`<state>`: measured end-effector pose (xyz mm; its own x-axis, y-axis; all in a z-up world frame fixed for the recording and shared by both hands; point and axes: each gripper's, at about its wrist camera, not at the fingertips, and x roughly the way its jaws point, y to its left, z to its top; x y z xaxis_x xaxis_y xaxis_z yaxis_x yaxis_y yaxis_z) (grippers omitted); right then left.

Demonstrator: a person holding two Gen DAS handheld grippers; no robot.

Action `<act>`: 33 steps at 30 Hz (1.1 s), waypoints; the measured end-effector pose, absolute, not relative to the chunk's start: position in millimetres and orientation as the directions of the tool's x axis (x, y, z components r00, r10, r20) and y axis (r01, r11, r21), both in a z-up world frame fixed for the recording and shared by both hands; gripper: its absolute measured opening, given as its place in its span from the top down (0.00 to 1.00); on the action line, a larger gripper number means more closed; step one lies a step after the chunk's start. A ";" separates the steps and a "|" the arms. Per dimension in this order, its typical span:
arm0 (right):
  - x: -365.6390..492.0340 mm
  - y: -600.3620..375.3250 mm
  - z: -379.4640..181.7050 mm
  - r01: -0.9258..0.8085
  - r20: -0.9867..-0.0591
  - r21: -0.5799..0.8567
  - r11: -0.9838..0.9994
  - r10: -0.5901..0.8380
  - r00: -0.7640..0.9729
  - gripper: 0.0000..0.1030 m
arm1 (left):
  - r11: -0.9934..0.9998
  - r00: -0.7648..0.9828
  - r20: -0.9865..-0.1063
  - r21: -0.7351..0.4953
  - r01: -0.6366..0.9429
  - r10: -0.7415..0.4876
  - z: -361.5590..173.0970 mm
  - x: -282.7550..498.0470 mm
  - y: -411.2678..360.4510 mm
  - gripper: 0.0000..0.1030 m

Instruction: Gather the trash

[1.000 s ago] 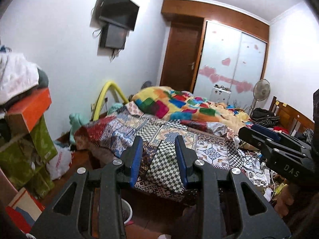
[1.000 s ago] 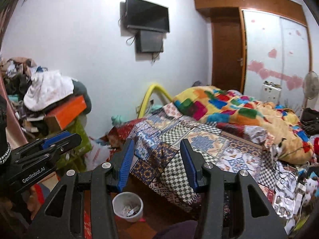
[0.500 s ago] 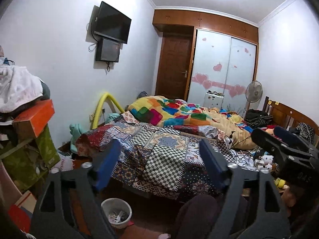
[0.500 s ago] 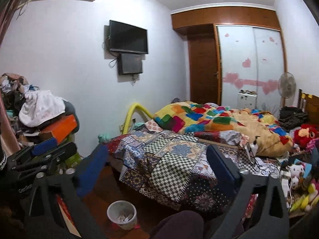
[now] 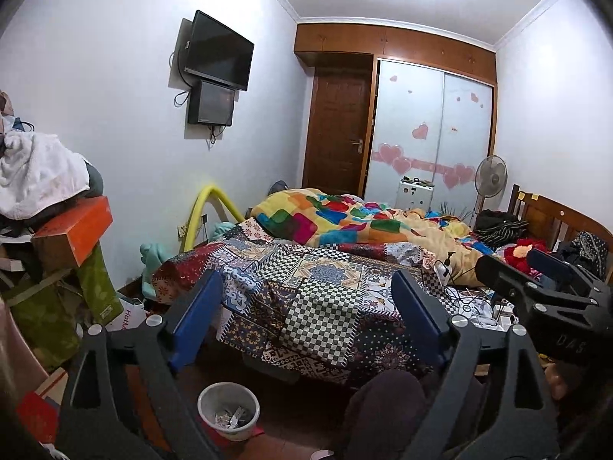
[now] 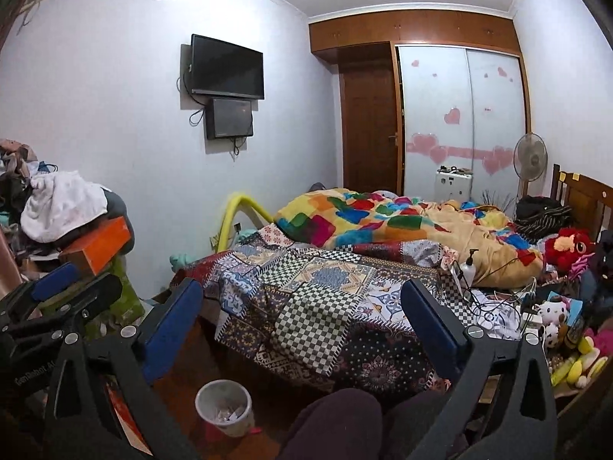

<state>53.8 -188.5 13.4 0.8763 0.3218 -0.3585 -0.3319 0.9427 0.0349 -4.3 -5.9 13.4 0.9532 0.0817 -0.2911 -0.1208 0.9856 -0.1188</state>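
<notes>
Both tongs have spread since a second ago, when each pair stood narrow. My left tongs [image 5: 306, 314] are apart and opening a little further, with nothing between the blue pads [image 5: 195, 322]. My right tongs [image 6: 302, 326] are apart at full width, likewise empty. Each pair points slightly downward toward the foot of the bed [image 5: 322, 306]. My view has also drawn back from the bed, so that the bin now shows in both views.

Bin [image 5: 228, 410]: white, round, upright on the wooden floor [image 6: 184, 360], just off the bed's near corner. It holds scraps of crumpled paper, the trash [image 5: 230, 418] already collected. It lies low between the fingers in both views, well apart from the pads.

Bed: covered by a patchwork quilt [image 6: 318, 295], with a bright blanket [image 6: 367, 218] bunched behind it. Along the bed's right edge lie cables [image 6: 494, 303], a pump bottle [image 6: 468, 266] and soft toys [image 6: 555, 306]. Whether loose trash lies among them I cannot tell.

Left side: a stack of clothes [image 6: 57, 203] and an orange box [image 5: 72, 230] on top of green bags [image 5: 92, 287].

My knees [image 6: 333, 418], in dark trousers, show at the bottom edge. Each tongs appears at the side of the other's view.
</notes>
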 end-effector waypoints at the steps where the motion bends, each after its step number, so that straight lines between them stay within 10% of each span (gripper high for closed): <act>1: 53.3 -188.3 12.7 -0.333 -0.358 0.035 0.942 0.323 0.876 0.00 | 0.985 0.953 -0.292 -0.121 -0.120 0.080 13.0 -4.9 -6.2 0.13; 33: 50.9 -189.2 10.2 -0.345 -0.377 0.031 0.938 0.331 0.865 0.00 | 0.986 0.954 -0.291 -0.123 -0.116 0.076 11.4 -7.5 -8.7 0.07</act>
<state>50.9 -189.2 10.2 0.8651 0.3310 -0.3768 -0.3454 0.9380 0.0309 -7.5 -8.7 11.4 0.9536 0.0761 -0.2912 -0.1161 0.9856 -0.1226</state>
